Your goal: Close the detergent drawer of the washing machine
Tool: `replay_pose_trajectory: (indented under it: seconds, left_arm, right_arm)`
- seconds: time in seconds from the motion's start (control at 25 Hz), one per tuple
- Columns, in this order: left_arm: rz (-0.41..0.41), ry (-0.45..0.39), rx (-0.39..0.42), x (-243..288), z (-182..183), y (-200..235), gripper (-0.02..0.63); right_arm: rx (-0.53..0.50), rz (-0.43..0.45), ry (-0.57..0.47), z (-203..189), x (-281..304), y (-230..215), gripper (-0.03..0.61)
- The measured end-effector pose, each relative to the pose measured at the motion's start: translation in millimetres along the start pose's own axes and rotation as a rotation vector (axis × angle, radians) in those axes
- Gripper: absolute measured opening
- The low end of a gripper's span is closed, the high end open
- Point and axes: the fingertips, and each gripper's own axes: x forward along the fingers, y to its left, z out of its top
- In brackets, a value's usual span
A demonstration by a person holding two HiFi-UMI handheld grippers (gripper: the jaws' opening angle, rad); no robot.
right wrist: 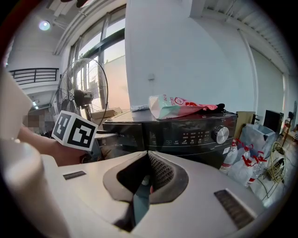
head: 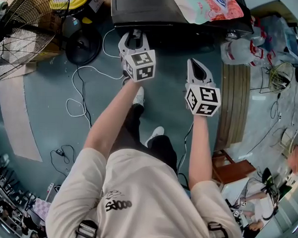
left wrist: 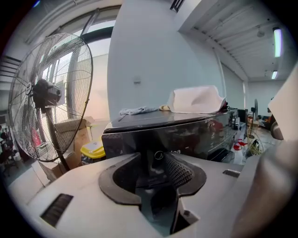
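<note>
Left gripper (left wrist: 152, 159) fingers spread, detergent drawer (left wrist: 135, 139) front just ahead; right gripper (right wrist: 148, 157) fingers together

the washing machine (head: 148, 11) blocks the way straight ahead: its dark front stands just beyond the parted jaws of the left gripper (head: 134, 38), while the right gripper (head: 196, 69), jaws together, has open air between it and the panel. to the left the fan (head: 17, 36) and a cardboard box (left wrist: 74, 132) crowd the machine's side, and to the right a bag of bottles (head: 239, 48) and a slatted wooden board (head: 235, 102) close in. the floor (head: 39, 112) below is open but strewn with loose cables (head: 78, 106).
</note>
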Motion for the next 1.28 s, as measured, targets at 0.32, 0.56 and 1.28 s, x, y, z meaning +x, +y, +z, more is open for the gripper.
replay_pose_trajectory:
  seconds: [0.32,0.56,1.28]
  left_arm:
    - [-0.004,-0.017,-0.015,5,1,1,0.169]
    - [-0.008,-0.024,-0.026,15,5,5,0.169]
    - [-0.222,0.081,-0.134,-64,30,2,0.160]
  right_arm:
    - [0.005,-0.024,0.011,-4,2,-13,-0.005]
    - [0.014,-0.025,0.011,-5,2,-15,-0.005]
    - [-0.007,-0.063,-0.081,36,-115,-26,-0.005]
